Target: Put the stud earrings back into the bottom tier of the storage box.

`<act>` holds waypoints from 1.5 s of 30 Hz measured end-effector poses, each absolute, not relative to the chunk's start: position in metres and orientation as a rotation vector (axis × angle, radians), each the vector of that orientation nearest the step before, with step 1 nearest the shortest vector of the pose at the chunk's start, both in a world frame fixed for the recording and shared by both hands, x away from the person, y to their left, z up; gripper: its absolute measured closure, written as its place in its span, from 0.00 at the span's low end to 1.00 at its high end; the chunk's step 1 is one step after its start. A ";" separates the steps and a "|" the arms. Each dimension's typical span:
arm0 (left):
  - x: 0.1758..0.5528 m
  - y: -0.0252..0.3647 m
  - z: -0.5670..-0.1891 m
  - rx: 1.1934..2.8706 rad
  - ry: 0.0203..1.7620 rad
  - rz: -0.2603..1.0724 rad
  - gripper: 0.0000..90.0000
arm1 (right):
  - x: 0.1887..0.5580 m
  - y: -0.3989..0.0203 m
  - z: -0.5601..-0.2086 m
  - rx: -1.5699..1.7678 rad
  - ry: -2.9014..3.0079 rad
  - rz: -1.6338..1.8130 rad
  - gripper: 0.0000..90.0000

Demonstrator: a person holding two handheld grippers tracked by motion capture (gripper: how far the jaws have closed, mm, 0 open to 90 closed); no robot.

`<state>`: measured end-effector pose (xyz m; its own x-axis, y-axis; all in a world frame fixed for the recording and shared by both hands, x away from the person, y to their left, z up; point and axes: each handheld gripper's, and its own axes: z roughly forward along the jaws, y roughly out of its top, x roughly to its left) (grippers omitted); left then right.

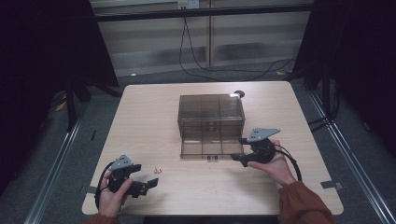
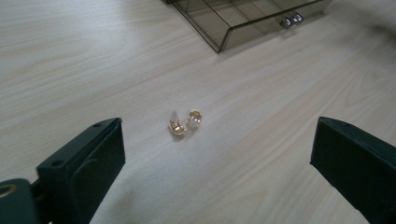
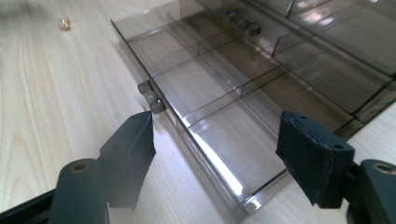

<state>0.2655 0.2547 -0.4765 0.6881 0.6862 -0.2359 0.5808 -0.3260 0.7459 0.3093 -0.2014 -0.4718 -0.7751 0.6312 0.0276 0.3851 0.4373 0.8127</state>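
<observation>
In the left gripper view the left gripper (image 2: 215,154) has its two black jaws spread wide with nothing clamped. Two small gold earrings (image 2: 185,122) lie on the pale wood-grain worktop (image 2: 93,60) a little beyond the gap, slightly left of its middle, touching neither jaw — they sit side by side, touching each other. At the upper right of that frame is the front edge of the pulled-out drawer (image 2: 243,21) with its small metal double knob (image 2: 292,20).

In the right gripper view the right gripper (image 3: 217,154) also stands open, gripping nothing. The near right corner of the smoky transparent plastic drawer, divided into compartments, lies between and just beyond its jaws; the left jaw is just beside the knob, though contact cannot be told. The earrings are a small gold speck at the upper left.

From the high view the left gripper is at lower left, the earrings just to its right, the right gripper at the drawer's right corner, and the smoky transparent plastic organiser box (image 1: 211,114) in the middle.
</observation>
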 end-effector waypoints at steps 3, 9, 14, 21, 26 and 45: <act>0.265 0.253 -0.477 2.053 0.990 0.153 0.05 | 0.304 -0.208 -0.471 0.886 2.354 1.279 0.33; 0.267 0.252 -0.475 2.056 1.009 0.162 0.06 | 0.292 -0.219 -0.474 0.933 2.337 1.287 0.31; 0.271 0.252 -0.470 2.054 1.040 0.170 0.06 | 0.279 -0.222 -0.476 0.958 2.302 1.315 0.32; 0.282 0.253 -0.463 2.097 1.063 0.148 0.05 | 0.268 -0.225 -0.479 0.971 2.295 1.292 0.31; 0.288 0.255 -0.455 2.108 1.058 0.150 0.09 | 0.257 -0.225 -0.482 0.958 2.326 1.266 0.31; 0.311 0.247 -0.457 2.299 0.986 0.058 0.45 | 0.246 -0.238 -0.485 0.977 2.317 1.250 0.31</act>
